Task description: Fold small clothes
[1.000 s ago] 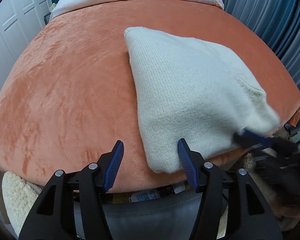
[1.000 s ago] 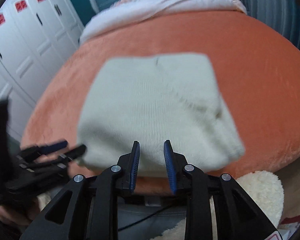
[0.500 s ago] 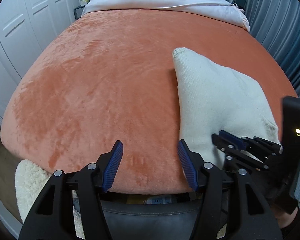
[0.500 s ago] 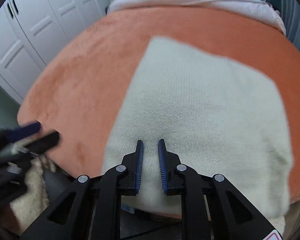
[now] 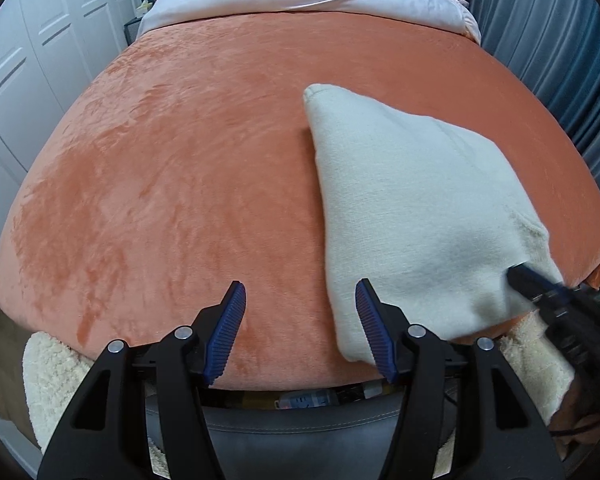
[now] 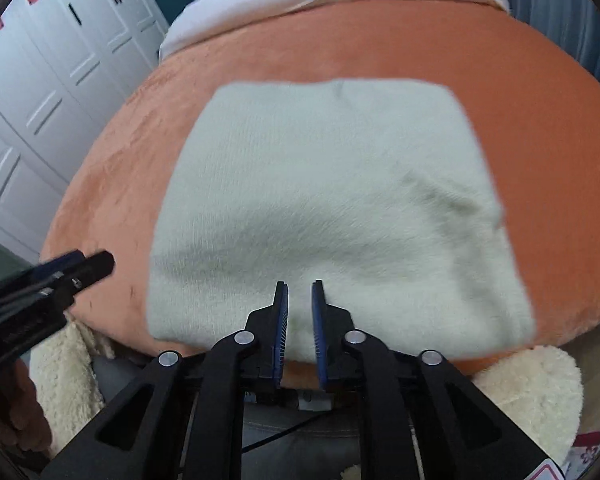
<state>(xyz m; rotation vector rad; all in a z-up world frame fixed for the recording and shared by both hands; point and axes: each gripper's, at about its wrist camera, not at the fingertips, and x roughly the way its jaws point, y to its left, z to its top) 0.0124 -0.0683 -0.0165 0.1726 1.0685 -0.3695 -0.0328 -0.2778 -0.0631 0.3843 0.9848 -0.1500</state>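
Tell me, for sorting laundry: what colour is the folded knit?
Cream, plain; clearest in left wrist view.

We see even, soft indoor light and no glare. Fisheye bending bows the bed (image 5: 180,184) and darkens the frame corners. The left view is sharp. In the right view the cloth (image 6: 332,208) ahead of the fingers (image 6: 281,320) is smeared by motion blur, while the fingers stay crisp.

Bare blanket (image 5: 180,168) left of sweater (image 5: 412,208), seemingly.
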